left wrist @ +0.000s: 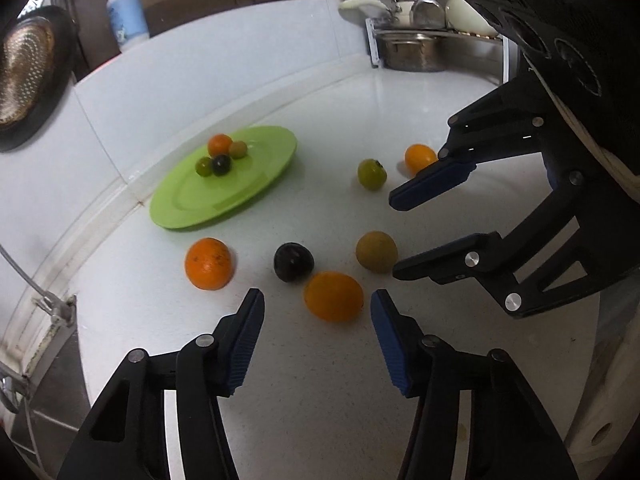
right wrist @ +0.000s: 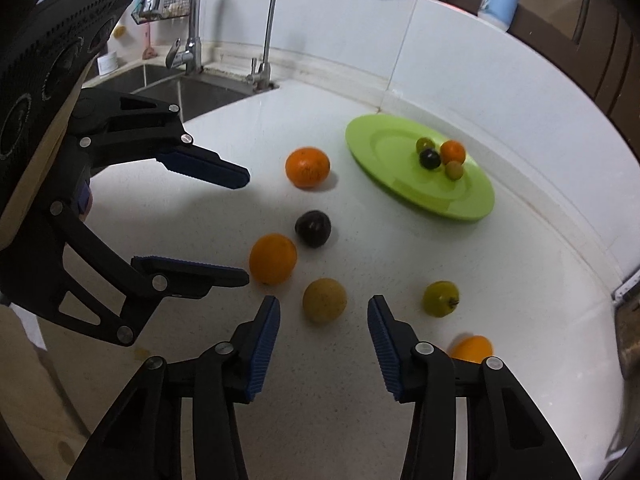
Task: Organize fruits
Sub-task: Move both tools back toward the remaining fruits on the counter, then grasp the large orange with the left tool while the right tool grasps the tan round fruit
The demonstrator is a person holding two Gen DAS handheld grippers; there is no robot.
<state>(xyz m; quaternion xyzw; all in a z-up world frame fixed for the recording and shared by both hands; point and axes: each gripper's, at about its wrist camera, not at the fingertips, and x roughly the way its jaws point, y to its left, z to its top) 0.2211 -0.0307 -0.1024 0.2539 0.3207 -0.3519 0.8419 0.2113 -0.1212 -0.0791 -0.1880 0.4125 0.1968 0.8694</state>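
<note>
Jaws parted, left gripper [left wrist: 318, 300] at orange [left wrist: 333, 296], countertop [left wrist: 320, 400] open

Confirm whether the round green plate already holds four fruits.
Yes. The round green plate carries four small fruits clustered together: an orange one, a dark one and two greenish ones.

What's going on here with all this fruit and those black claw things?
A person is sorting fruit on a white kitchen counter with two hand-held grippers. Four small fruits already sit on the green plate; six lie loose on the counter. The left gripper has its fingers open around an orange, and the right gripper is open around a yellowish-brown fruit. Neither holds anything yet.
</note>
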